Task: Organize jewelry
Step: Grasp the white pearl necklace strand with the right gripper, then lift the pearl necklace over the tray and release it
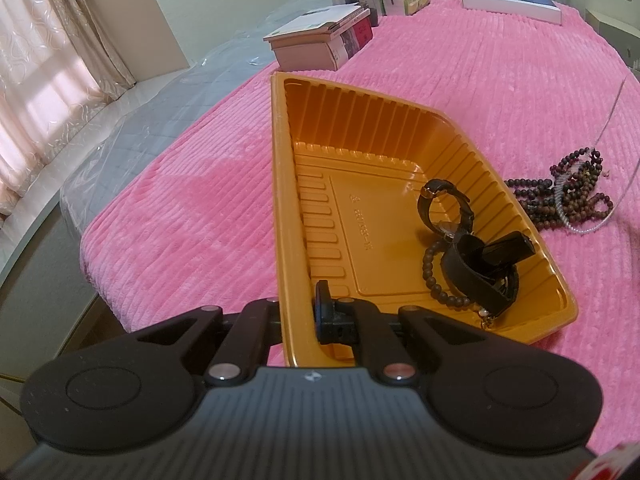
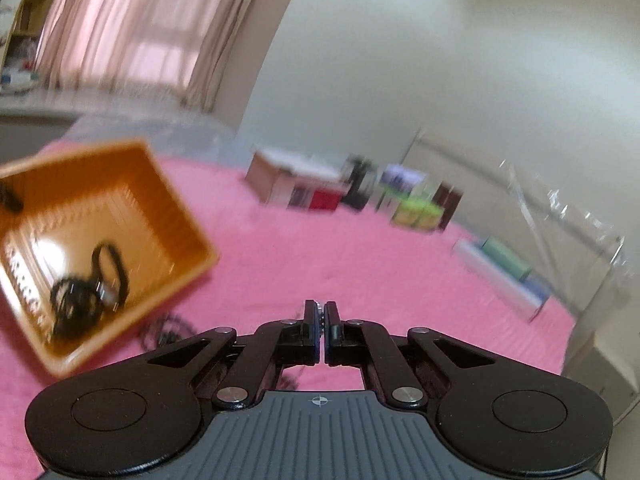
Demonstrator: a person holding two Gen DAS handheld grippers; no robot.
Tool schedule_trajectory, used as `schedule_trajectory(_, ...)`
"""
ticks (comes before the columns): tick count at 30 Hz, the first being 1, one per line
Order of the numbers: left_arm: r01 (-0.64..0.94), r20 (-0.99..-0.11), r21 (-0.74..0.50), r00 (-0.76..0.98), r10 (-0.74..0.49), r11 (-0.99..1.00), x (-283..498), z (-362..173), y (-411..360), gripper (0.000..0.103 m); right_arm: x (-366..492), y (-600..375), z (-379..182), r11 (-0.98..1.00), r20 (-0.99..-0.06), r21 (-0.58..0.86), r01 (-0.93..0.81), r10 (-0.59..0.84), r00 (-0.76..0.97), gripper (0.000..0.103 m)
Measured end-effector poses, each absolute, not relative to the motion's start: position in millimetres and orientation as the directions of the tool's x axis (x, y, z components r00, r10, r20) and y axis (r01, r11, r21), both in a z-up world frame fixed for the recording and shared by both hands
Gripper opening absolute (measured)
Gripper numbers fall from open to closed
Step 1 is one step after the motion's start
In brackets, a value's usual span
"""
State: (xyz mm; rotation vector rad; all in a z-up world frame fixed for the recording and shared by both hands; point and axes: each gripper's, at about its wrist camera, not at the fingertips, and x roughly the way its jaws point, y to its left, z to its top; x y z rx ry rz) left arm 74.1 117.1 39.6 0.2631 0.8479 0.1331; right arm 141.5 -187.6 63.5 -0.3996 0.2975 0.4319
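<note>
Tray held at its wall by the left gripper; right gripper closed on something small.

The gold tray (image 1: 288,184) lies on the pink blanket (image 1: 180,208), holding black watches (image 1: 472,248) and a bead bracelet (image 1: 430,272). The left gripper (image 1: 298,312) is clamped shut on the tray's near wall. Only the left view shows the bead pile (image 1: 568,196) just beside the tray, and embossed floor lettering, unreadable. The right view is blurred: the right gripper (image 2: 321,312) is closed, a small glinting item, possibly a chain, pinched between its pads. Boxes (image 1: 316,44) sit well apart; labels illegible.
</note>
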Motion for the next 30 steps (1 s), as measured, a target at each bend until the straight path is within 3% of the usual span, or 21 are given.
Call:
schedule_trajectory(7,-0.012,-0.722,0.279,0.657,0.218,0.96,74,40,118,0.004,141,-195,97,0.831,-0.291,-0.318,-0.456,0.372,0.881,0.002)
schedule_trajectory(17,-0.01,-0.724,0.276,0.655,0.214,0.961,74,39,118,0.004,140,-186,122,0.796,-0.266,-0.294,-0.529,0.464,0.845,0.002)
schedule_trajectory(30,-0.01,-0.728,0.263,0.654,0.205,0.965,74,38,122,0.004,132,-112,166,0.616,-0.243,-0.16,-0.771,0.732,0.636,0.002)
